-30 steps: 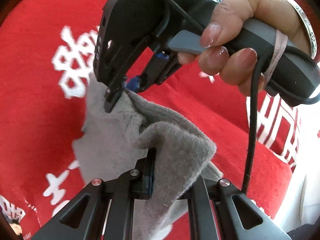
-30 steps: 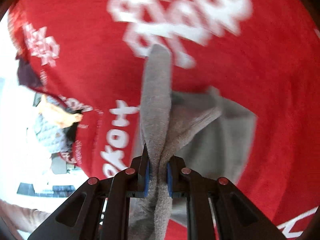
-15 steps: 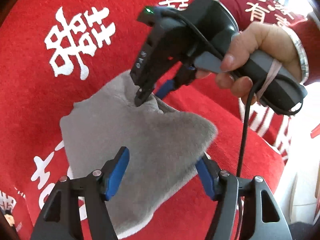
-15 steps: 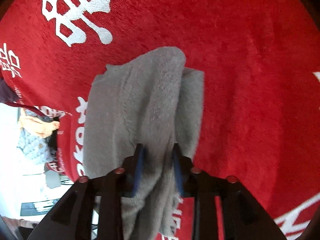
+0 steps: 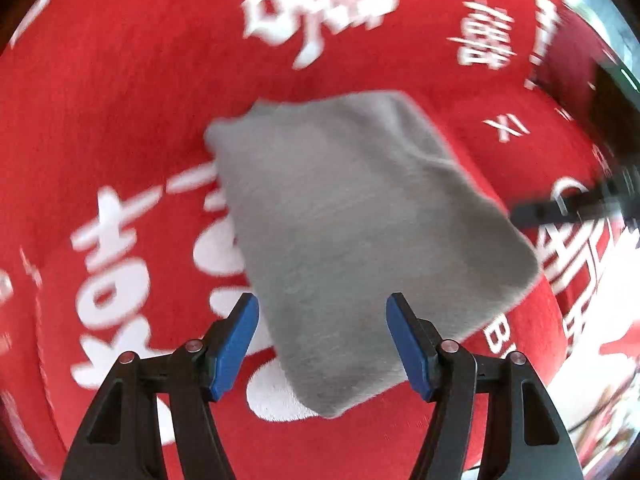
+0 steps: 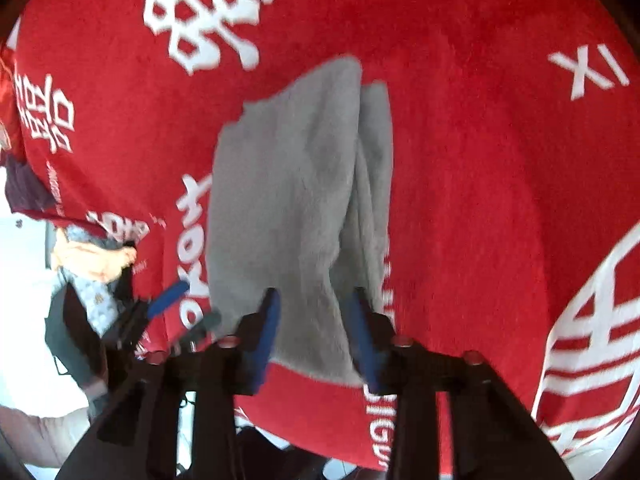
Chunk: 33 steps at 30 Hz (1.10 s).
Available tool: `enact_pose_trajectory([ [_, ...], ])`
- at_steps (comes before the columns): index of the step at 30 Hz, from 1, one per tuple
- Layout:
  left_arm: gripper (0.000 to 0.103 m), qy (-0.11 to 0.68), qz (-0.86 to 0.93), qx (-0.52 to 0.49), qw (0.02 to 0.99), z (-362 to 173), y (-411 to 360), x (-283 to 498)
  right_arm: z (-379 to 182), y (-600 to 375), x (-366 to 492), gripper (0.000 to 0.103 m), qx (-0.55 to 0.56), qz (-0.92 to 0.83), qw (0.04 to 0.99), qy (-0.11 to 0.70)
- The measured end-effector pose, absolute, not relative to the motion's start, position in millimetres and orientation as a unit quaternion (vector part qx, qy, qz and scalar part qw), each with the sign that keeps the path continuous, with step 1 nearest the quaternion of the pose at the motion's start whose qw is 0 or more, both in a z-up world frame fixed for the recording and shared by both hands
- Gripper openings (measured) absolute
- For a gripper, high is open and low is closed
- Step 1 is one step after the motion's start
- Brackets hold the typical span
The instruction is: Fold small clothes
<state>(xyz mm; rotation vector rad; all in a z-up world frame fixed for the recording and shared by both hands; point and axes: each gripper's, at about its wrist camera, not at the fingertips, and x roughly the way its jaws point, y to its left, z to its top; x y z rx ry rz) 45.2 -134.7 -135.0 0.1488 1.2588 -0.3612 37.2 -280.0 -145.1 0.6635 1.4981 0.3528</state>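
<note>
A small grey fleece garment [image 5: 356, 232] lies folded on a red cloth with white characters [image 5: 120, 100]. My left gripper [image 5: 322, 340] is open, its blue pads either side of the garment's near edge, above it and holding nothing. In the right wrist view the same garment [image 6: 288, 200] lies folded with a second layer along its right side. My right gripper [image 6: 314, 328] is open and empty over the garment's near end. The left gripper's blue fingertips [image 6: 168, 298] show at the lower left of the right wrist view.
The red cloth's edge [image 6: 320, 420] runs along the bottom of the right wrist view, with a white floor [image 6: 24, 320] beyond at left. A dark garment [image 6: 24, 188] and an orange and blue bundle [image 6: 88, 256] lie past the left edge.
Both grippers let go of the grey garment and opened. It dropped flat onto the red cloth. Both grippers have pulled back, and the right one has left the left wrist view's middle.
</note>
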Motion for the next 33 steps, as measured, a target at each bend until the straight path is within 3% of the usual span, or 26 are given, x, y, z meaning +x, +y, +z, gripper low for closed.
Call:
enact_pose_trajectory([
  [1, 0.067, 0.6, -0.16, 0.058, 0.782, -142, -130, 48, -148, -277, 33, 0.017, 0.289, 0.153, 0.668, 0.669],
  [3, 0.067, 0.631, -0.144, 0.041, 0.761, -157, -123, 51, -160, -273, 24, 0.012, 0.281, 0.139, 0.661, 0.681],
  [9, 0.067, 0.66, -0.129, 0.006, 0.74, -168, -108, 45, -188, -286, -3, 0.011, 0.294, 0.079, 0.642, 0.704],
  [22, 0.067, 0.669, -0.123, 0.009, 0.733, -149, -92, 32, -136, -262, -16, 0.016, 0.247, 0.056, 0.674, 0.694],
  [33, 0.067, 0.671, -0.123, 0.018, 0.731, -141, -80, 22, -127, -249, -44, 0.018, 0.261, 0.034, 0.674, 0.69],
])
